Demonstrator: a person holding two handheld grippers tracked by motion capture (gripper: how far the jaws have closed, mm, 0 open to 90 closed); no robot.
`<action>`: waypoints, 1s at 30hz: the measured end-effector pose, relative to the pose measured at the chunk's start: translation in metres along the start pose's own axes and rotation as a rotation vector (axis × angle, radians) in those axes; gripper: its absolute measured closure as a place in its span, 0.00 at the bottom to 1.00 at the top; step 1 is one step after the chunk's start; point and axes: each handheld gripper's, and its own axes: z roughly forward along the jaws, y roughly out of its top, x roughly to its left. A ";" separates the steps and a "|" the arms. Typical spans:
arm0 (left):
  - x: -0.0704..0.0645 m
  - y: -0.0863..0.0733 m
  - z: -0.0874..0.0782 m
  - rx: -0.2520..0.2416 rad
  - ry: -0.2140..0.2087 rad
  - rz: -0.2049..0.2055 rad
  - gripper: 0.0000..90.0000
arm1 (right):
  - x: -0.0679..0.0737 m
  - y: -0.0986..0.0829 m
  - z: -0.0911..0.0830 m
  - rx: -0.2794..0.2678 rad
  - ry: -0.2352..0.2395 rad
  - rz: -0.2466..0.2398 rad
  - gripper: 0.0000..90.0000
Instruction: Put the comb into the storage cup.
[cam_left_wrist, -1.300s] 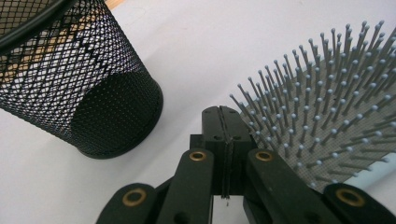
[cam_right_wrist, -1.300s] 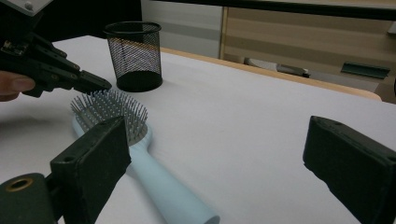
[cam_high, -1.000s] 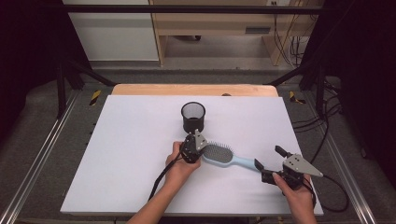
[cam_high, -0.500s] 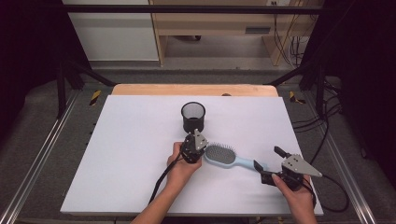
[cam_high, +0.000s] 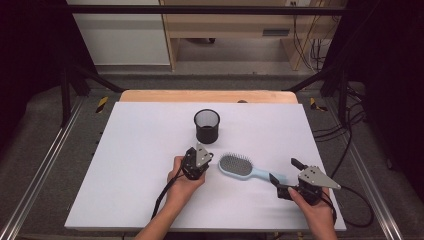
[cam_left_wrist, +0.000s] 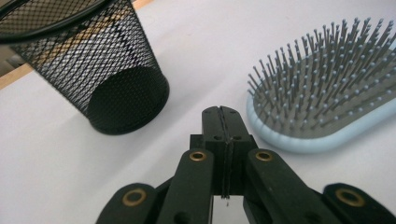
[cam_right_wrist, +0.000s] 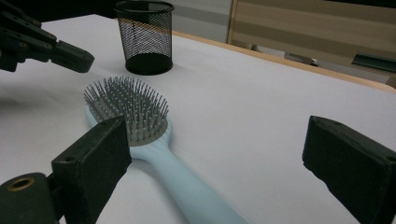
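Toward the near edge of the white table (cam_high: 125, 150), left of its middle, the left gripper (cam_high: 206, 159) sits with its jaws clenched together on nothing, pointing at the gap between cup and brush. Just beyond it, nearer the middle, stands a black mesh cup (cam_high: 206, 126), upright. Right of the gripper lies a light blue hairbrush (cam_high: 245, 168), bristles up, handle running toward the near right corner. There the right gripper (cam_high: 286, 171) has its jaws released wide, straddling the handle's end without touching it.
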 end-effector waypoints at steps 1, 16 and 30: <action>0.001 -0.002 -0.001 -0.002 0.004 0.000 1.00 | 0.001 0.000 0.001 0.005 0.003 -0.001 0.09; 0.044 -0.031 -0.063 -0.174 0.130 -0.114 0.31 | 0.009 0.015 0.005 0.109 0.078 -0.037 0.12; 0.081 -0.074 -0.134 -0.294 0.198 -0.270 0.03 | 0.005 0.041 0.029 0.284 0.147 -0.192 0.13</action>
